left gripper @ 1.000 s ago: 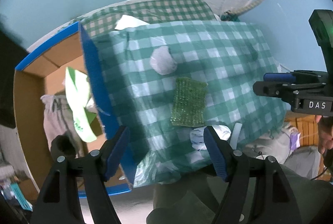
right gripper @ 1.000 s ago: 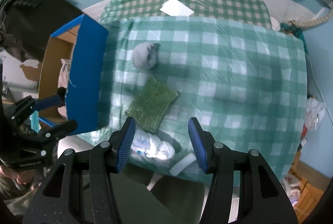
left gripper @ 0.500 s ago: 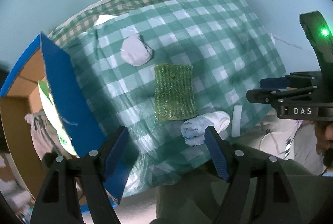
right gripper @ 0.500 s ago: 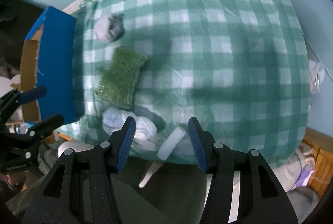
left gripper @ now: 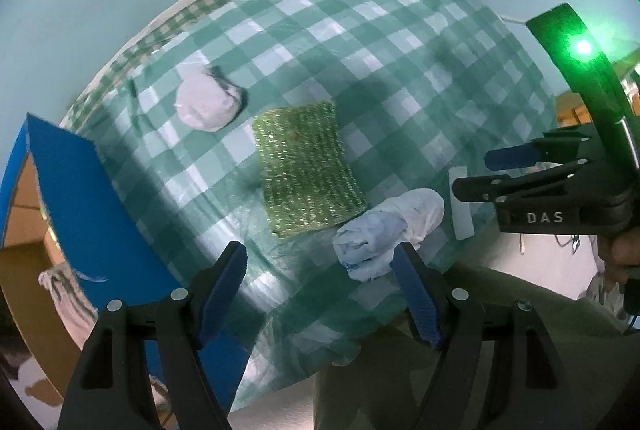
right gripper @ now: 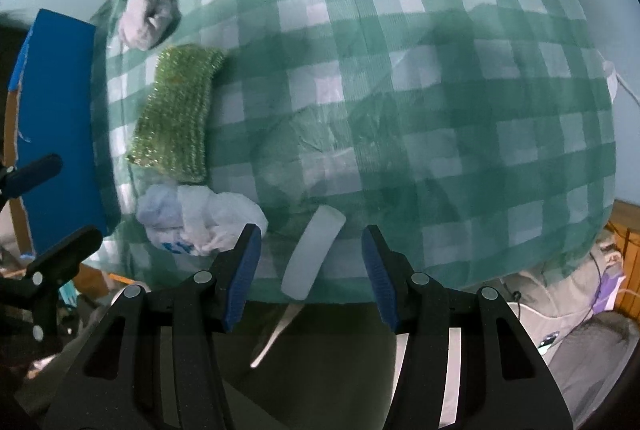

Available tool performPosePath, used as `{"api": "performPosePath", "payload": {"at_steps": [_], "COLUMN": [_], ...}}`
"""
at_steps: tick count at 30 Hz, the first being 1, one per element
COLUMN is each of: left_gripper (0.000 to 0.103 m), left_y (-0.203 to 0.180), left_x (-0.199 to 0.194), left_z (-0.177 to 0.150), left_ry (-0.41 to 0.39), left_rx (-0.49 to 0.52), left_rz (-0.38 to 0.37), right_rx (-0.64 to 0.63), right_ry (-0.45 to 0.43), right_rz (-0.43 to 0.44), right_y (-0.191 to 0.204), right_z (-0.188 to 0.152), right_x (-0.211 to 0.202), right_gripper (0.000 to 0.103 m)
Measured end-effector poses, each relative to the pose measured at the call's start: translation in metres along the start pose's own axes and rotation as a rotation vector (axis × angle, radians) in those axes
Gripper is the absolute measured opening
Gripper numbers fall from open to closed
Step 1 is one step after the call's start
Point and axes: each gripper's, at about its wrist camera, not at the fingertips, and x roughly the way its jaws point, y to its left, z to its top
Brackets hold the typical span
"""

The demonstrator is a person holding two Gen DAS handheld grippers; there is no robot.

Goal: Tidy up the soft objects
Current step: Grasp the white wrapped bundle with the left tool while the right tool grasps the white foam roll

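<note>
Crinkly plastic bag (left gripper: 386,230) under gaping left gripper (left gripper: 322,288), right gripper (right gripper: 310,262) likewise gaping, empty: likely to slip out if pinched shallowly.

Bare checked tablecloth (right gripper: 440,90) rightward — cluttered left edge (blue box flap (right gripper: 60,102) alongside).

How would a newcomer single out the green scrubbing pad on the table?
Start at the green-checked tablecloth. The green pad lies flat between a grey rolled bundle and a crumpled white-blue bag. It alone is rectangular, knitted and glittery.
</note>
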Motion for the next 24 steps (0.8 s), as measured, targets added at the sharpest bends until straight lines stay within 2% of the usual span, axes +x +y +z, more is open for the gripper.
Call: {"api": "performPosePath", "payload": {"at_steps": [6, 17, 21, 23, 24], "left_gripper": [0.077, 0.077, 0.077, 0.077, 0.077], "left_y": [-0.008, -0.006, -0.007, -0.008, -0.008], "left_x": [0.014, 0.029, 0.034, 0.034, 0.034], "left_z": [-0.002, -0.003, -0.002, -0.002, -0.002], "left_ry": [0.016, 0.032, 0.041, 0.043, 0.042], "left_rx": [0.039, 0.032, 0.038, 0.041, 0.042], "left_rz": [-0.017, -0.046, -0.043, -0.048, -0.050], "right_rx": [0.037, 0.064, 0.053, 0.033, 0.024], "right_ry": [0.003, 0.002, 0.009, -0.001, -0.002], "right_rz": [-0.014, -0.028, -0.053, -0.075, -0.071], "right_y": [-0.007, -0.010, -0.002, 0.002, 0.006], "right_z": [-0.006, -0.012, -0.011, -0.011, -0.012], "right_x": [0.011, 0.025, 0.033, 0.035, 0.035], "right_gripper": [0.053, 0.053, 0.038, 0.035, 0.022]}}
